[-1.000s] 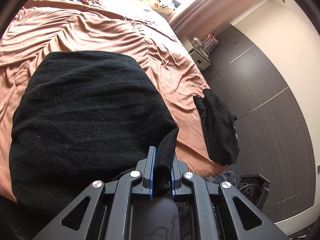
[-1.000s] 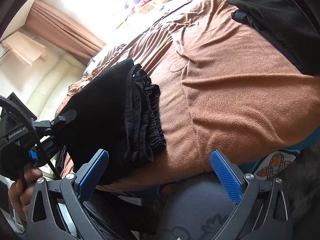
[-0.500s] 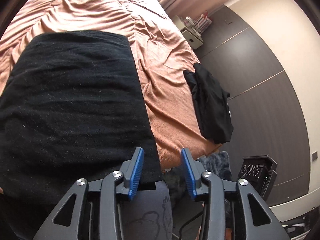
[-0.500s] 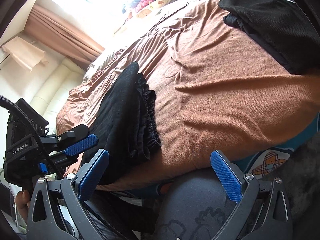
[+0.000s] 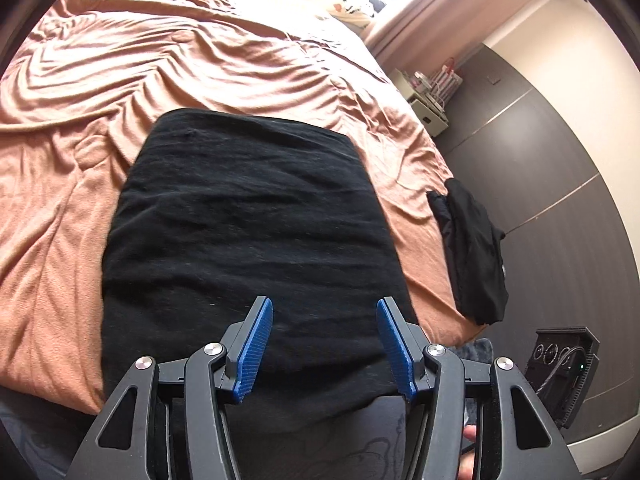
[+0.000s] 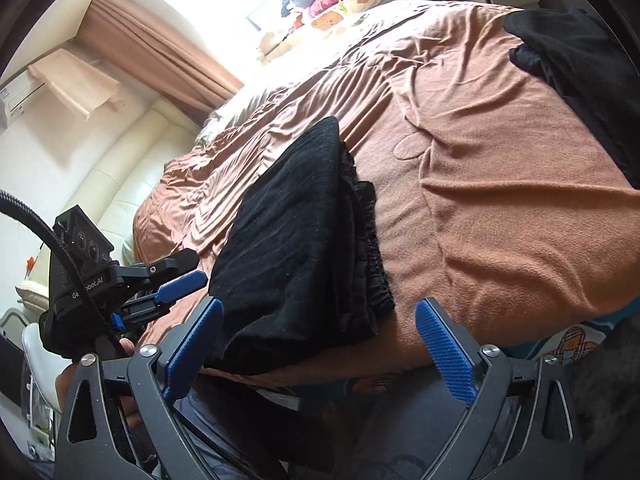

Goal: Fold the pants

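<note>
The black pants lie folded in a flat rectangle on the brown bedspread, near the bed's front edge. My left gripper is open and empty, its blue pads just above the fold's near edge. In the right wrist view the folded pants show stacked layers with the gathered waistband on the right side. My right gripper is wide open and empty, in front of the pants at the bed's edge. The left gripper shows there to the left of the pants.
A second black garment lies at the bed's right edge, also seen in the right wrist view. Dark wardrobe doors stand right of the bed. Pillows and toys sit by the window. A black device is on the floor.
My left gripper let go of the pants' edge and opened wide. The fabric dropped flat onto the fold. The right gripper stayed open and shifted slightly.
</note>
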Demonstrator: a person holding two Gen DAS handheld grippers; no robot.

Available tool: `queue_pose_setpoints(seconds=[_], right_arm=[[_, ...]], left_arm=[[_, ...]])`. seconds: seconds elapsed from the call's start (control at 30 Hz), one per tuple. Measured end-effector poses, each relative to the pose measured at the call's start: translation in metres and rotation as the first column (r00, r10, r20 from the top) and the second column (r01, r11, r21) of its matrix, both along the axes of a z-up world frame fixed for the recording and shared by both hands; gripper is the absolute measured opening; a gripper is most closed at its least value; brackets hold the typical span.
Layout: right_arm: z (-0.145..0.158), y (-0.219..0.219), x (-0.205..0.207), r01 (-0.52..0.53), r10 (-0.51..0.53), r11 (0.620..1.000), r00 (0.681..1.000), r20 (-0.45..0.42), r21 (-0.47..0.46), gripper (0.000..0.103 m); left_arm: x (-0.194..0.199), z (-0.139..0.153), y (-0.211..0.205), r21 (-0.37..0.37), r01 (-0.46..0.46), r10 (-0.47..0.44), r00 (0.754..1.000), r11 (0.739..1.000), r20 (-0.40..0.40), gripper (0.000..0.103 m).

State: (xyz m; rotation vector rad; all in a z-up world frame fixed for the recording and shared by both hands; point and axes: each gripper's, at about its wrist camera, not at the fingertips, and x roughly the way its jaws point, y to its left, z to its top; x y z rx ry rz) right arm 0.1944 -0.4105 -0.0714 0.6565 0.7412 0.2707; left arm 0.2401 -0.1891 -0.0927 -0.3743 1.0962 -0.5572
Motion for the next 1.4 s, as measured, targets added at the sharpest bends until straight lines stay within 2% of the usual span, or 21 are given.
queue_pose_setpoints(seconds=[0.07,0.13,0.2,0.27,0.3,0.33,0.5,0.67,0.8,0.97,1.13,1.27,1.4], right_arm=[[-0.001,0.009,0.009,-0.019,0.019,1.0,1.0,-0.014,-0.014,0.086],[-0.002,0.019,0.018,-0.038,0.037,0.998,0.999,-0.026,-0.041,0.071],[-0.002,0.026,0.024,-0.051,0.049,0.997,0.998,-0.033,-0.054,0.061],[-0.001,0.033,0.029,-0.057,0.054,0.995,0.998,-0.036,-0.077,0.045],[-0.002,0.035,0.032,-0.059,0.055,0.994,0.998,-0.041,-0.095,0.029],[-0.003,0.037,0.034,-0.055,0.049,0.992,0.998,-0.051,-0.117,0.022],[-0.007,0.041,0.036,-0.054,0.046,0.987,0.998,-0.052,-0.154,0.015],[-0.028,0.041,0.038,-0.047,0.033,0.987,0.995,-0.091,-0.151,0.013],[-0.045,0.038,0.038,-0.037,0.025,0.993,0.995,-0.096,-0.117,0.012],[-0.048,0.036,0.035,-0.029,0.02,0.995,0.995,-0.096,-0.093,0.012],[-0.031,0.029,0.038,-0.059,0.056,0.998,0.991,-0.12,-0.024,0.013],[0.002,0.035,0.045,-0.084,0.075,0.989,0.995,-0.073,-0.125,0.016],[0.005,0.034,0.064,-0.1,0.086,0.984,0.992,-0.097,-0.15,0.016]], left_arm=[[0.003,-0.005,0.016,-0.005,-0.035,0.035,0.999,0.999,-0.004,0.057],[0.006,-0.011,0.032,-0.001,-0.071,0.071,0.997,0.997,-0.001,0.057],[0.009,-0.017,0.045,0.009,-0.105,0.105,0.994,0.994,-0.001,0.057],[0.013,-0.024,0.059,0.014,-0.132,0.132,0.991,0.991,-0.012,0.057],[0.015,-0.028,0.065,0.02,-0.146,0.146,0.989,0.989,-0.02,0.057],[0.016,-0.033,0.072,0.027,-0.159,0.16,0.987,0.987,-0.028,0.057],[0.023,-0.061,0.093,0.074,-0.197,0.203,0.976,0.978,-0.077,0.057],[0.022,-0.079,0.092,0.051,-0.2,0.205,0.971,0.979,-0.125,0.057],[0.018,-0.072,0.084,0.068,-0.177,0.184,0.977,0.982,-0.109,0.057],[0.015,-0.055,0.074,0.083,-0.148,0.154,0.985,0.986,-0.075,0.057],[0.027,-0.062,0.085,0.08,-0.166,0.174,0.978,0.983,-0.115,0.057],[0.036,-0.068,0.098,0.078,-0.197,0.205,0.971,0.977,-0.12,0.06],[0.045,-0.071,0.099,0.063,-0.192,0.198,0.973,0.979,-0.12,0.06]])
